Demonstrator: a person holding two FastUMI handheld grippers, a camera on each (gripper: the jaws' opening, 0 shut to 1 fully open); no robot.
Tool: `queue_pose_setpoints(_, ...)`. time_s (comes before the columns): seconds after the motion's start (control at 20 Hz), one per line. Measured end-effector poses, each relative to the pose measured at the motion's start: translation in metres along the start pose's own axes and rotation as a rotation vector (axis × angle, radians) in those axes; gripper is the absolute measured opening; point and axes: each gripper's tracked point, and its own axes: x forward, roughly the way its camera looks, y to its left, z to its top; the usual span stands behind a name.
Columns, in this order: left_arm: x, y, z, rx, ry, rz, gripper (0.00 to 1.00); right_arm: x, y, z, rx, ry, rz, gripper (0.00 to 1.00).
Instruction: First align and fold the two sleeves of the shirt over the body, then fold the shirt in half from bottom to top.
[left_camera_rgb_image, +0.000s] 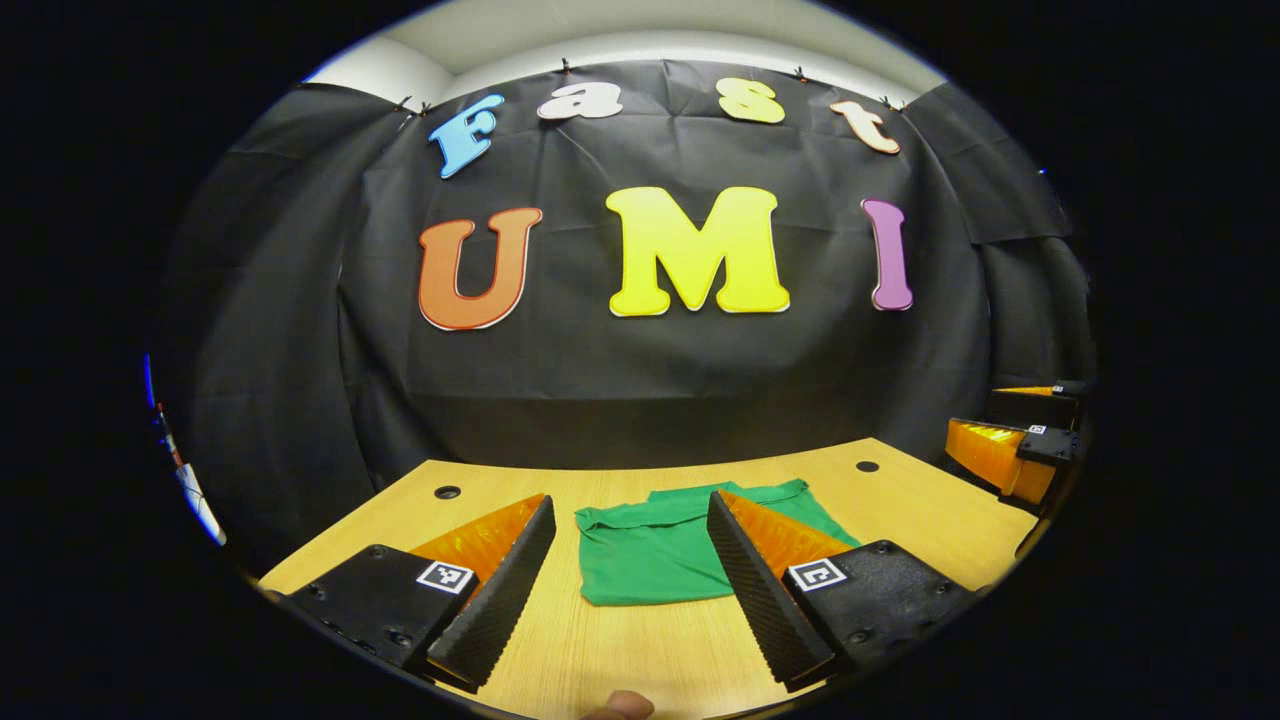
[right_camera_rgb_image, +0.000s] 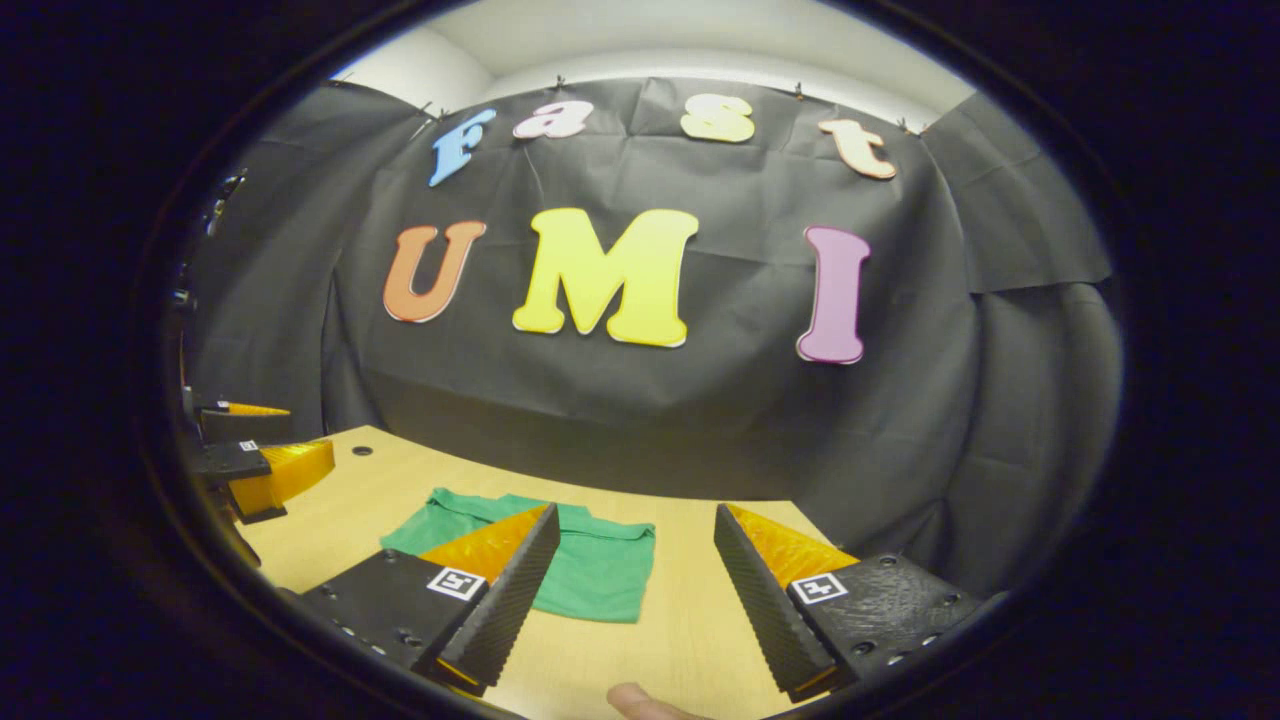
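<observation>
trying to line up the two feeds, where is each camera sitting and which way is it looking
Left gripper view: rides the left gripper, facing the booth wall over the table; fingers apart, green shirt ahead, right gripper at far right.
Right gripper view: rides the right gripper, same heading; shirt lower left, left gripper far left.
Shared: shirt, table, wall.

One green shirt lies folded on one wooden table; in the right gripper view the same single shirt shows on the table. Two grippers are counted: the left gripper nearer than the shirt, and the right gripper at the shirt's right side. Each gripper has two fingers, spread apart with nothing between them. Each carries two square printed markers, four in all. Two round holes sit in the table beyond the shirt, the second toward its far right. One fingertip shows at the near table edge.
</observation>
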Motion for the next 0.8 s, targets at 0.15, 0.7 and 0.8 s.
queue_pose_setpoints(0.15,-0.052,-0.018,0.005,0.037,-0.029,-0.003,0.98,-0.064,-0.014,0.006,0.025,-0.035,0.005,0.95)
queue_pose_setpoints(0.7,-0.162,-0.045,-0.032,0.051,-0.017,-0.017,0.98,-0.177,-0.049,-0.034,-0.026,-0.073,-0.034,0.95)
queue_pose_setpoints(0.8,-0.165,-0.052,-0.036,0.053,-0.014,-0.034,0.99,-0.181,-0.042,-0.038,0.024,-0.064,-0.011,0.95)
